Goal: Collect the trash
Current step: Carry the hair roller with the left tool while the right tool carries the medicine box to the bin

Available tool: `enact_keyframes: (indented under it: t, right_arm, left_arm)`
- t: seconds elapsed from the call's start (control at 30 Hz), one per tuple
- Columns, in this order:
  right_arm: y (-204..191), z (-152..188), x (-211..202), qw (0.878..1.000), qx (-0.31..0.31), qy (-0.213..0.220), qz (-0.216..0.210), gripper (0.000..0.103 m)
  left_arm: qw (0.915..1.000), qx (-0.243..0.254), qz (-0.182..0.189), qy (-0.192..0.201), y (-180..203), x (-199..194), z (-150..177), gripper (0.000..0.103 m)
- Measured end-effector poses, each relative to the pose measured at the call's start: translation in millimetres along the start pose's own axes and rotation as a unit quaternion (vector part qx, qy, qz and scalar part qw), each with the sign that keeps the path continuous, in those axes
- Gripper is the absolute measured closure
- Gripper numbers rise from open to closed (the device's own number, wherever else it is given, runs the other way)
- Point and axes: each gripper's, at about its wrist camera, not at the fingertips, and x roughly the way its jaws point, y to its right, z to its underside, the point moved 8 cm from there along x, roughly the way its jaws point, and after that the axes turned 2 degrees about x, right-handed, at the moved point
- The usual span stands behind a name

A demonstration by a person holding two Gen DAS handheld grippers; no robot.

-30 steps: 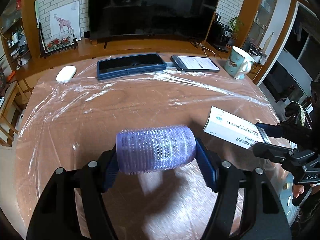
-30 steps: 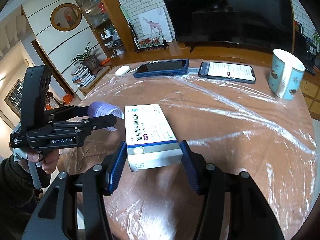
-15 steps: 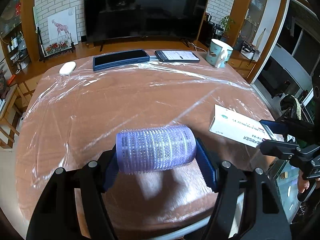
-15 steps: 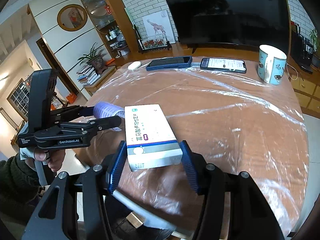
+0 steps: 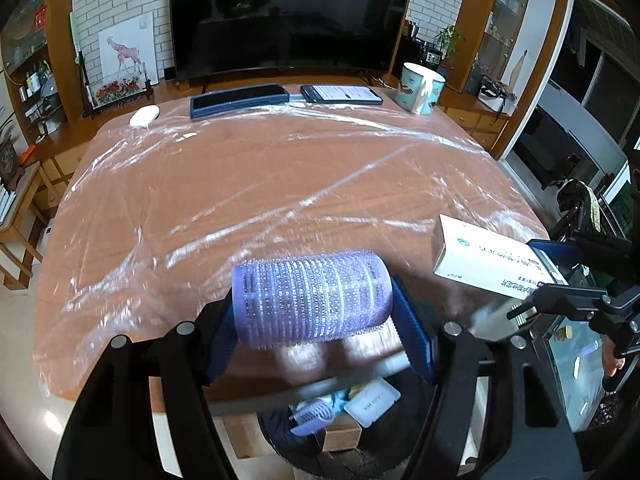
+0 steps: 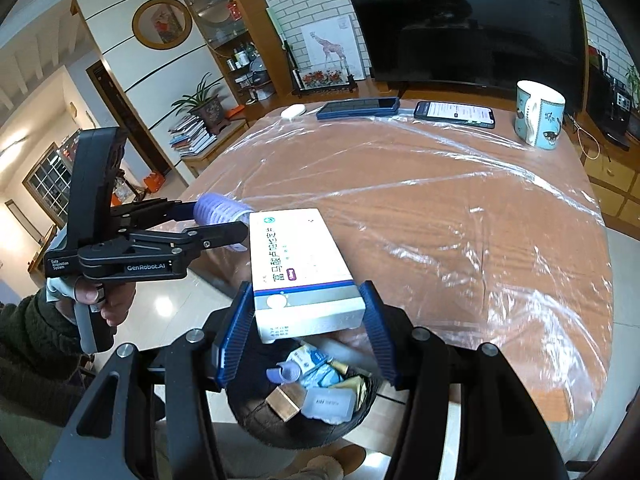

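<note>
Purple and bristly, the hair roller (image 5: 312,298) is clamped end to end in the left gripper (image 5: 316,328) while the right gripper (image 6: 306,330) clenches a white medicine box (image 6: 298,268), both poised beyond the tabletop's (image 5: 280,184) near edge over the dark waste bin (image 6: 300,420), apparently for dropping.

Colours and patterns at the counter's edge
A lilac, ridged hair roller (image 5: 312,300), a white box (image 6: 298,268) banded in blue with a purple mark, and blue ribbed pads (image 6: 378,332) are seen; the counter (image 5: 280,184) is reddish-brown under glossy film.
</note>
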Motion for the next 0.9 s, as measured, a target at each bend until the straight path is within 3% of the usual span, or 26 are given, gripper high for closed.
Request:
enact_keyframes:
  t: [0.9]
  right_arm:
    - [-22.7,88.8,-21.2,0.998,-0.008,-0.069,-0.008,0.049]
  left_arm:
    - [0.9981,0.033,0.005,-0.051,40.7,-17.3,86.3,0.034]
